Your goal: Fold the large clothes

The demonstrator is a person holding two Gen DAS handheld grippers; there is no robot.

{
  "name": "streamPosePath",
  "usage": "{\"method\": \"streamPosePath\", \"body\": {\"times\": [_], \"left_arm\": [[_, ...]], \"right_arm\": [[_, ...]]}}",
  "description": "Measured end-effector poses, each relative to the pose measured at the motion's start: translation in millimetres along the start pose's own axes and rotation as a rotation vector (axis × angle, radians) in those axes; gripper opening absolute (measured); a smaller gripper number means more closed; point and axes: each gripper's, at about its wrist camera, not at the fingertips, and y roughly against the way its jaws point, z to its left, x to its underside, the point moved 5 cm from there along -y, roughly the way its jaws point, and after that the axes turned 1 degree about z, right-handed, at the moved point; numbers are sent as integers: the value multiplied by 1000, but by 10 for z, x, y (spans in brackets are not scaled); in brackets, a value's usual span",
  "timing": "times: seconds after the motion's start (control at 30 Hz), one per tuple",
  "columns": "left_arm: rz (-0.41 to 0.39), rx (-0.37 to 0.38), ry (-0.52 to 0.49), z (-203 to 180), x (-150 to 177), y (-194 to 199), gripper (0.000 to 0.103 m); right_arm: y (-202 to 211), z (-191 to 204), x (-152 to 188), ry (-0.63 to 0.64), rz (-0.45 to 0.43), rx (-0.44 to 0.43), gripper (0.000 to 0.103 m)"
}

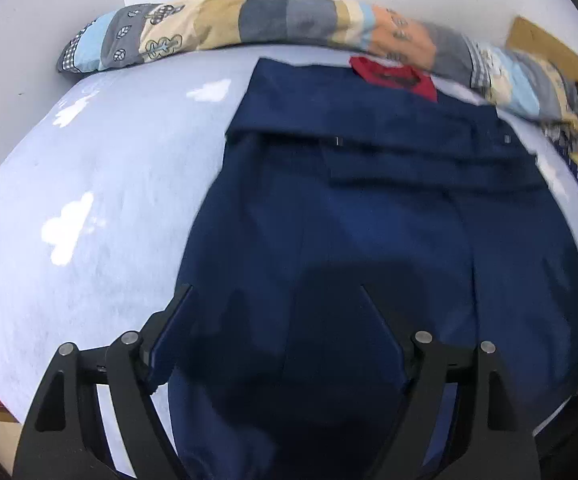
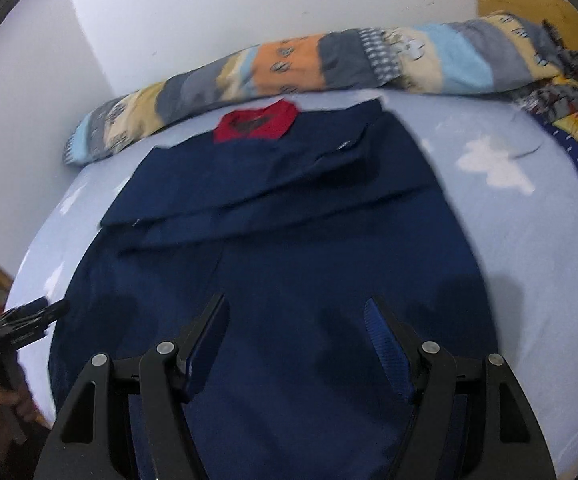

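Note:
A large navy blue garment (image 1: 369, 208) lies flat on the bed, with its sleeves folded across the upper part and a red patch (image 1: 393, 76) at the far collar end. It also shows in the right wrist view (image 2: 289, 240), with the red patch (image 2: 257, 122) at the far end. My left gripper (image 1: 277, 292) is open and empty, above the garment's near left part. My right gripper (image 2: 295, 306) is open and empty, above the garment's near middle. The left gripper also shows at the left edge of the right wrist view (image 2: 21, 320).
The bed has a light blue sheet with white clouds (image 1: 89, 184). A long patchwork bolster (image 1: 249, 24) lies along the white wall at the far side. A dark blue and yellow patterned cloth (image 2: 569, 120) lies at the far right. The bed's near edge is close below.

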Motion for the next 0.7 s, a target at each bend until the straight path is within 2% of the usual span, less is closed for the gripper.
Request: {"method": "streamPosePath", "body": {"times": [0.13,0.2,0.3,0.37,0.43,0.53,0.67,0.7], "left_arm": [[109,-1,4,-5,384,-307,81],[63,-30,-6,-12,438,-285,84],[46,-67,-25,-60,428,-252,84],[40,-48,-21,-101,414,-179,84],[24,-38,-11,-101,419,-84,84],[23,-15,32,-70,465,-9,84],[88,-6,76,-89,546,88,84],[83,2,81,-89,551,116,84]], "right_arm": [[-160,171,455,65,82,24,72],[-280,186,634,81,134,70,72],[-403,167,847,84,186,117,72],[-303,201,840,84,146,118,69],[-125,264,774,68,73,56,72],[-40,281,748,66,46,66,72],[-215,198,858,16,153,86,72],[-283,171,917,2,184,92,72]]}}
